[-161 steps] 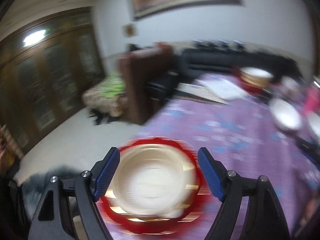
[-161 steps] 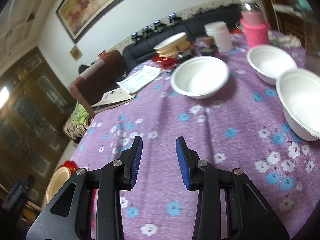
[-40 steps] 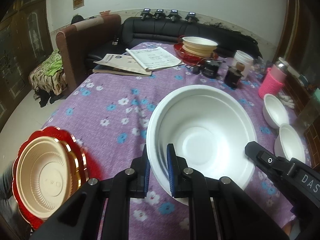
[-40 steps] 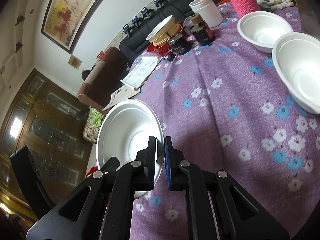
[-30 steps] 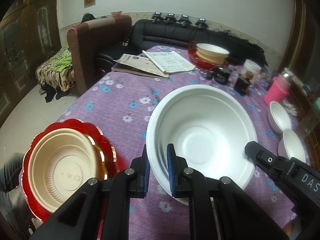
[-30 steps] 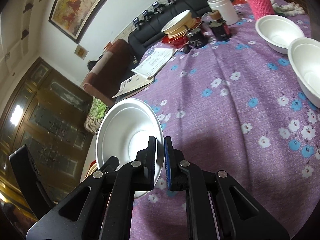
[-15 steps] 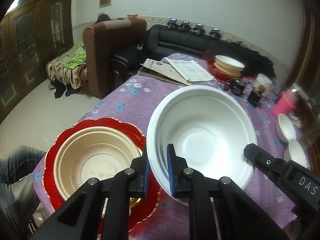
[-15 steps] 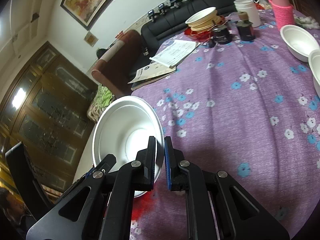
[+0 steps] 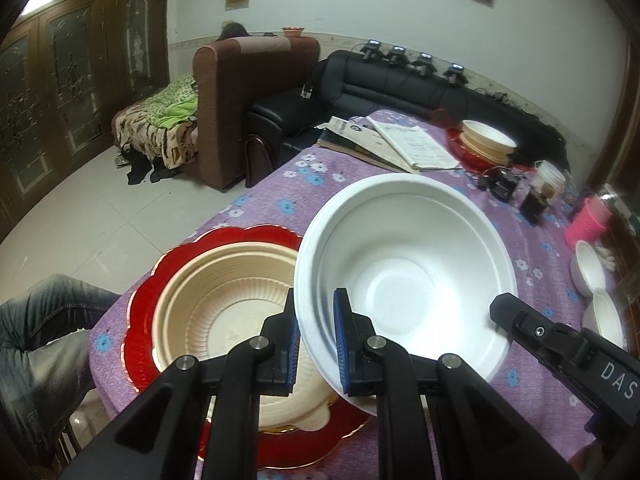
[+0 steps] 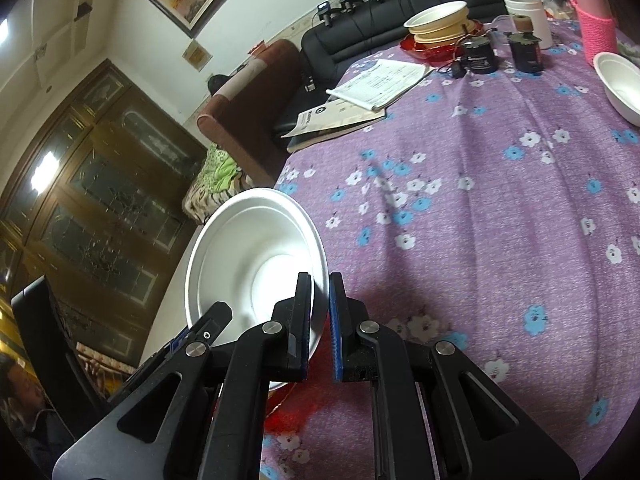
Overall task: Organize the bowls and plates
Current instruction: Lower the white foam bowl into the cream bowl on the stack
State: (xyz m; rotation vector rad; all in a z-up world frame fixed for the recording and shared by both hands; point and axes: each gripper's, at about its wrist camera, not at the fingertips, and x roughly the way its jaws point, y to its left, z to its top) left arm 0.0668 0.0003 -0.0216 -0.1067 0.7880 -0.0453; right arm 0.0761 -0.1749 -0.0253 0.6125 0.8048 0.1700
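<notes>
A large white foam bowl (image 9: 404,276) is held in the air by both grippers. My left gripper (image 9: 315,336) is shut on its near left rim. My right gripper (image 10: 320,324) is shut on its opposite rim; the bowl also shows in the right wrist view (image 10: 256,268). Just below and left of it, a beige ribbed bowl (image 9: 216,312) sits in a red scalloped plate (image 9: 148,320) at the near edge of the purple flowered table (image 10: 480,200).
Two small white bowls (image 9: 592,276) lie at the right edge. A second beige bowl on a red plate (image 10: 438,28), papers (image 10: 372,84), dark jars, a white cup and a pink holder (image 10: 596,28) stand at the far side. A person's leg (image 9: 36,332) is at left.
Both grippers have carried the white bowl toward the near left table edge, so it now hangs right beside and partly over the beige bowl on the red plate.
</notes>
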